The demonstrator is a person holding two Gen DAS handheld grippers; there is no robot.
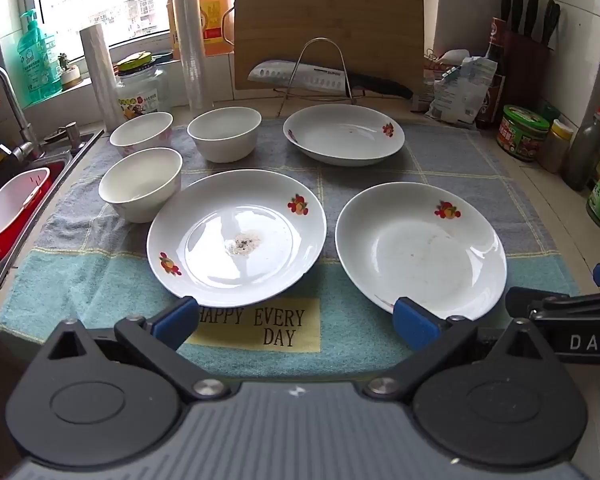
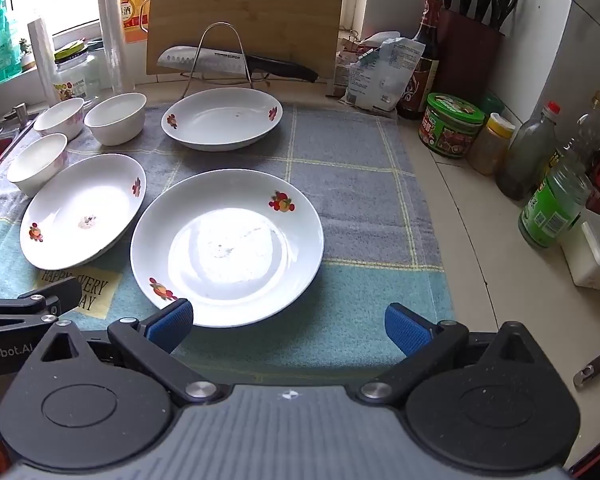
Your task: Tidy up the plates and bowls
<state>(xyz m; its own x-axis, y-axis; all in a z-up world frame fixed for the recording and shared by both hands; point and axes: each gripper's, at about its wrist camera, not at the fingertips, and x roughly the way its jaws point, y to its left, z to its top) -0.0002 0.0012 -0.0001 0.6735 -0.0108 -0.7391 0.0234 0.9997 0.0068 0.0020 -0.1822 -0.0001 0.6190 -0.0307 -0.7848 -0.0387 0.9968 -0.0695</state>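
Three white plates with fruit prints lie on a checked towel [image 1: 364,184]: a near left plate [image 1: 236,236], a near right plate [image 1: 420,248] and a far plate [image 1: 344,134]. Three white bowls [image 1: 140,184] [image 1: 142,132] [image 1: 224,132] stand at the towel's left. My left gripper [image 1: 296,322] hangs open just short of the near plates, nothing between its fingers. The right wrist view shows the same plates [image 2: 228,244] [image 2: 84,208] [image 2: 222,118] and bowls [image 2: 116,118]. My right gripper [image 2: 288,326] is open before the near right plate, empty.
A sink with a red basin [image 1: 8,216] and tap [image 1: 16,120] lies to the left. A cutting board [image 1: 328,28] and cleaver on a wire rack [image 1: 320,76] stand behind. Jars and bottles [image 2: 548,204], a knife block [image 2: 468,52] and a white box [image 2: 596,256] line the right counter.
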